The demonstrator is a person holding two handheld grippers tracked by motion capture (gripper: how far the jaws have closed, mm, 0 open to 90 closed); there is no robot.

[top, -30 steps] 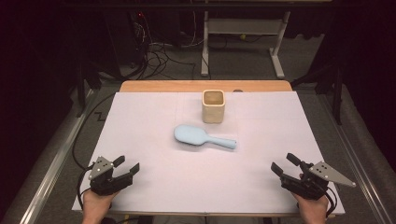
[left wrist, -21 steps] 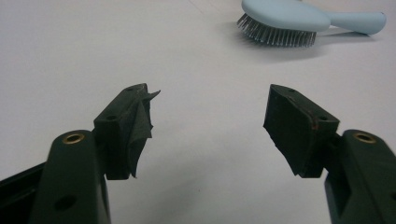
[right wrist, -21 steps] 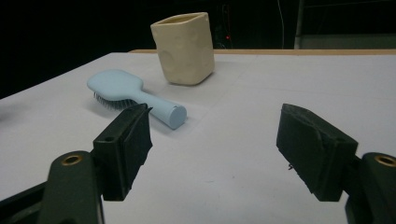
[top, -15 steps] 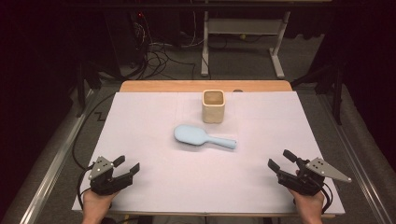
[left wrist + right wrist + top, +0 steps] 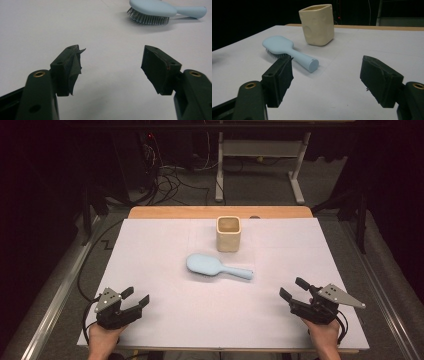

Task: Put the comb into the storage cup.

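Observation:
A light blue hairbrush (image 5: pixel 215 266) lies bristles down in the middle of the white table cover, its handle pointing right; it also shows as the hairbrush (image 5: pixel 160 10) and the hairbrush (image 5: pixel 287 51). Just behind it stands a cream square cup (image 5: pixel 228 234), seen upright as the cup (image 5: pixel 318 23). My left gripper (image 5: pixel 136 296) rests open near the front left corner, nothing between its jaws (image 5: pixel 111 67). My right gripper (image 5: pixel 294 288) sits open near the front right, aimed at the brush handle, and it too is empty (image 5: pixel 327 80).
The white cover (image 5: pixel 160 250) spans the table, with a strip of wood edge (image 5: pixel 200 212) at the back. Cables (image 5: pixel 175 175) and a metal frame leg (image 5: pixel 297 170) lie on the dark floor beyond. A rail (image 5: pixel 50 300) runs along the left side.
The right gripper has shifted slightly left and forward over the second. The left gripper, brush and cup have stayed put.

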